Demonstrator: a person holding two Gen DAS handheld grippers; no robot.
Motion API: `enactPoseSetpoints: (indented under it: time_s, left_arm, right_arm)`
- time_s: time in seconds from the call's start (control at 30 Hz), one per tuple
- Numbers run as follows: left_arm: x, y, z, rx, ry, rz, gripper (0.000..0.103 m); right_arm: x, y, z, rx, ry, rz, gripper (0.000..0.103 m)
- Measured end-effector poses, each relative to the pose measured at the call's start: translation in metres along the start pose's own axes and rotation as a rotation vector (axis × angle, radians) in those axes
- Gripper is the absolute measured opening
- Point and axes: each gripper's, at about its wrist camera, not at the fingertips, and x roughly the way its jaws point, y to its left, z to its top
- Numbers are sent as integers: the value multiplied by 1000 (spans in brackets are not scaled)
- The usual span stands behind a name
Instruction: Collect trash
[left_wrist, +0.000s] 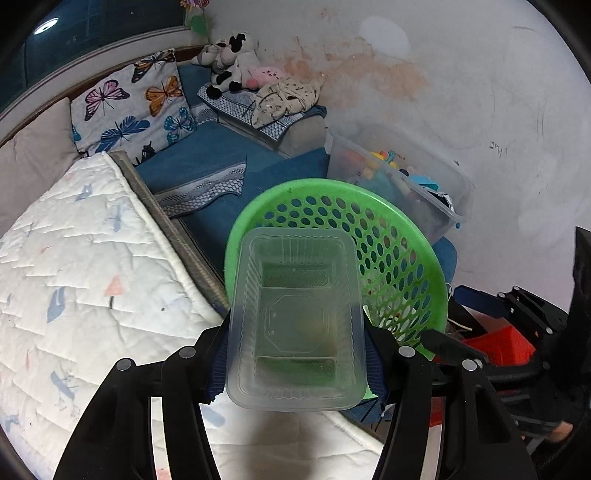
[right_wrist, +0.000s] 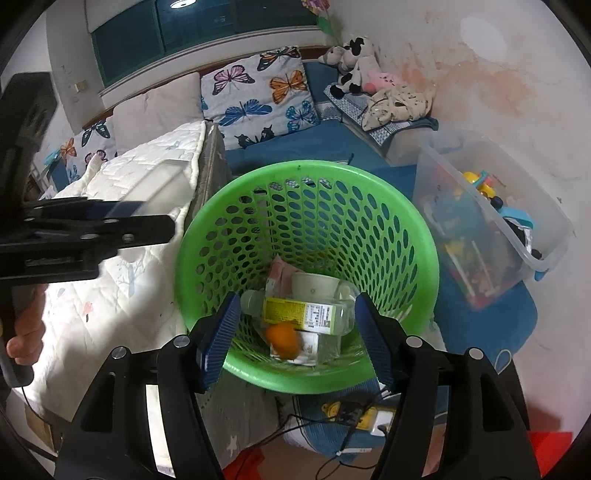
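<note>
Butterfly-print cushion (right_wrist: 258, 92) leans at the back of the blue sofa (right_wrist: 325, 144) — stuffed cow toy (left_wrist: 231, 64) on a folded cloth beyond it. White quilted mattress (left_wrist: 74, 251) at left. Clear storage bin (right_wrist: 491, 218) of toys stands by the stained wall (left_wrist: 461, 92).

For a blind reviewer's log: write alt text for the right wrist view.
The open right gripper hangs over a green perforated basket holding a clear labelled bottle, an orange fruit and a white cup. At left, the left gripper holds a clear plastic container above a white quilted mattress.
</note>
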Motion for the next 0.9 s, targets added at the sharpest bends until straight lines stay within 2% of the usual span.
enactPoseSetpoints:
  time_s: [0.33, 0.4, 0.5, 0.7, 0.77, 0.9]
  left_arm:
    - [18, -2, 2, -25, 35, -22, 58]
    - [19, -2, 1, -29, 35, -28, 65]
    - [17, -4, 0, -32, 24, -35, 68]
    - [2, 4, -6, -48, -2, -30, 76]
    - [-8, 9, -11, -58, -17, -16, 76]
    - [-26, 21, -19, -75, -48, 10, 82]
  right_arm:
    - [-2, -2, -7, 8, 1, -5, 65]
    - [-3, -2, -9, 11, 3, -6, 65]
    - [-4, -1, -11, 10, 4, -5, 65]
    - [-10, 7, -13, 5, -4, 7, 66]
    - [-13, 13, -14, -1, -14, 10, 72]
    - [-18, 27, -15, -25, -27, 14, 73]
